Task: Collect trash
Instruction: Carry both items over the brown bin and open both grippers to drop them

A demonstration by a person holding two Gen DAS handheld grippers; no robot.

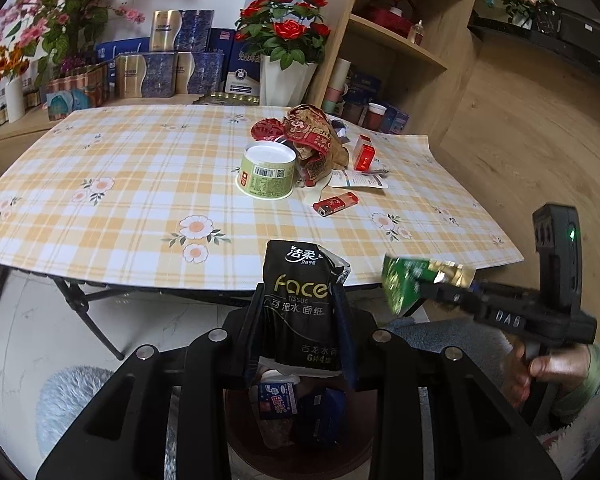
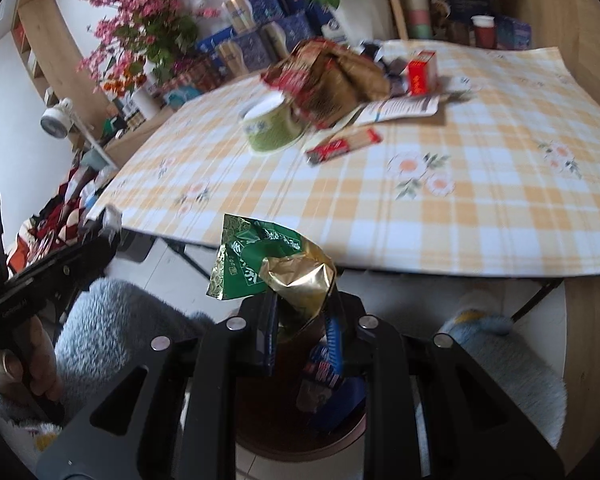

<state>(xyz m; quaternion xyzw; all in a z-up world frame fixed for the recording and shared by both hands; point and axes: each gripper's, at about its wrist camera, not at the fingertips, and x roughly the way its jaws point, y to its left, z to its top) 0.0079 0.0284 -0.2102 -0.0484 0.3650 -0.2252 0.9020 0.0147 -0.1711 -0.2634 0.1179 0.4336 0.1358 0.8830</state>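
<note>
Left tongs [image 1: 300, 300] pinch a black tissue packet [image 1: 302, 300] over the brown bin [image 1: 300, 452] below; right tongs [image 2: 304, 312] pinch a green-gold wrapper [image 2: 276, 268], poised to drop. More litter, including a green cup [image 1: 266, 172], waits on the worktop [image 1: 120, 200].

On the surface [image 1: 140, 184], the wrapper pile [image 1: 314, 140] lies just behind and right of the cup [image 1: 266, 172]; the lighter [image 1: 336, 204] lies right and nearer. The bin [image 1: 296, 420] stands on the floor before the cup, below the surface's edge.
</note>
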